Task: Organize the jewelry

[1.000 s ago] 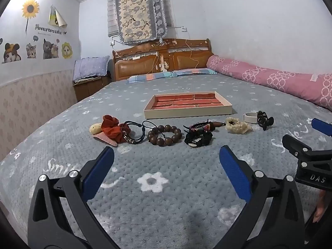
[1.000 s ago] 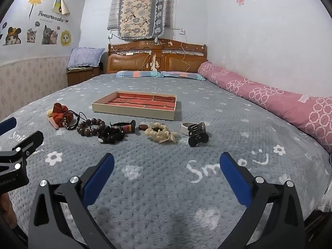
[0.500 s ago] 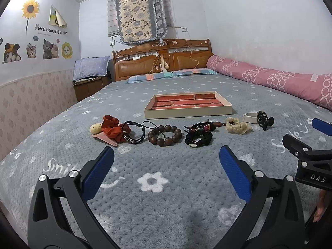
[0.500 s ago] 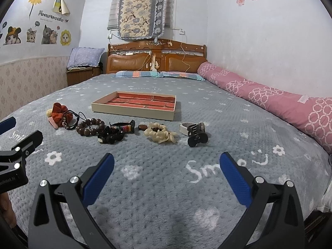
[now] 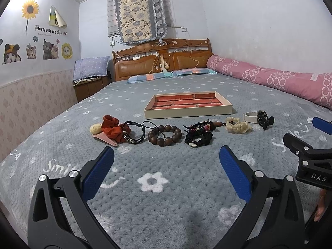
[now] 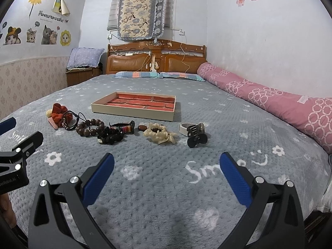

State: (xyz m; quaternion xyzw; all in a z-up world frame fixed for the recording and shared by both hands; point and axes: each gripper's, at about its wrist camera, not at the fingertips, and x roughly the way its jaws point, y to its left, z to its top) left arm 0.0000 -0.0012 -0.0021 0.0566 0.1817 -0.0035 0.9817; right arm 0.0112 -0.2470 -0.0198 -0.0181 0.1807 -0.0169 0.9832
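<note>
Grey blanket (image 5: 166, 207) is seen filling the lower frame. The tray (image 5: 187, 105) sits at frame centre, long axis left-right, compartments apparently empty, so nothing is judged sorted yet. All jewelry is left in a left-right row just below it: red scrunchie (image 5: 111, 129), wooden bead bracelet (image 5: 165, 135), cream scrunchie (image 5: 237, 125), black claw clip (image 5: 265, 120). Left gripper (image 5: 166, 161) and right gripper (image 6: 166, 161) are held wide, empty, near the bottom.

Beige tray (image 5: 187, 112) with red compartments flat on grey bedspread, row of pieces in front of it: rust scrunchie (image 5: 111, 129), black cord bracelets (image 5: 132, 133), brown bead bracelet (image 5: 165, 135), black scrunchie (image 5: 198, 139), cream scrunchie (image 5: 237, 125), black claw clip (image 5: 265, 120)
</note>
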